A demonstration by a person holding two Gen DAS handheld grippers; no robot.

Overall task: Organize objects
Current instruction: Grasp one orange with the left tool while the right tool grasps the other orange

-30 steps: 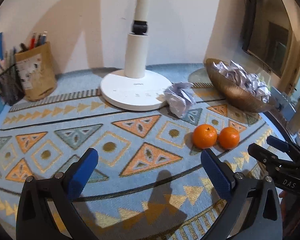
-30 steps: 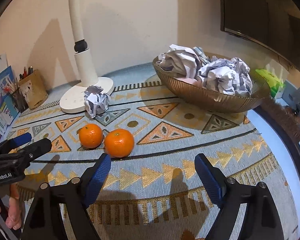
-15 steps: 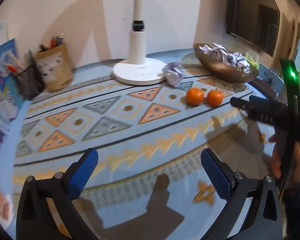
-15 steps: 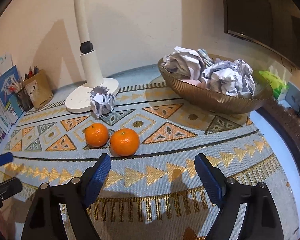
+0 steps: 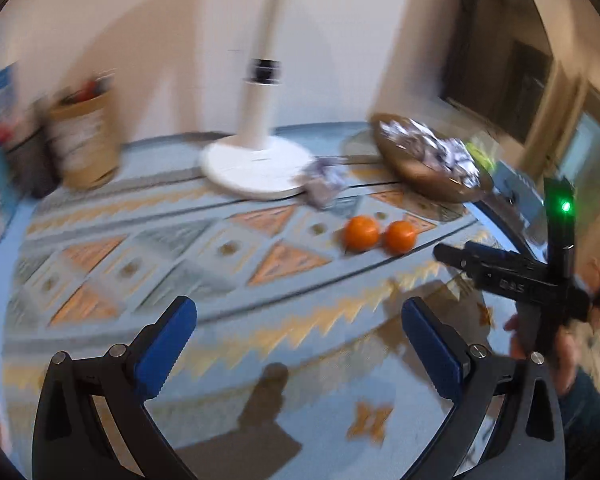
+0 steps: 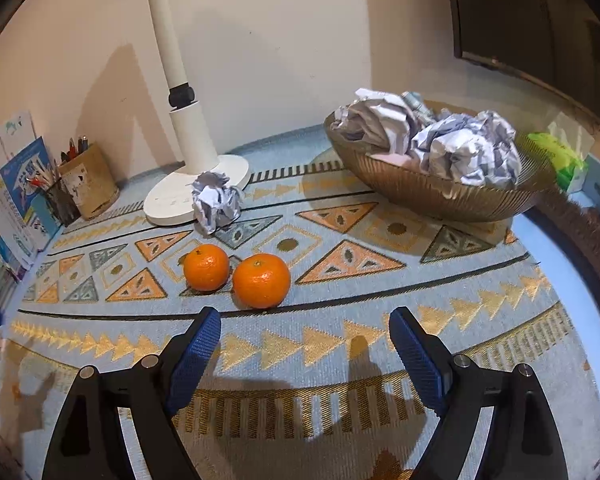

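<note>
Patterned blue cloth covered the desk, with a white lamp base against the wall. Two tangerines sat touching each other near mid-cloth, the nearer tangerine just ahead of the right gripper, the farther tangerine to its left. One crumpled paper ball lay against the lamp base; the bronze bowl at the far right already held several paper balls. Right gripper jaws stood wide and empty. The left gripper was likewise wide and empty, well short of everything; its view was blurred. Judgement: the loose ball probably belongs in the bowl. Approach should pass over the fruit, close on the ball's middle, and avoid nudging the lamp base.
</note>
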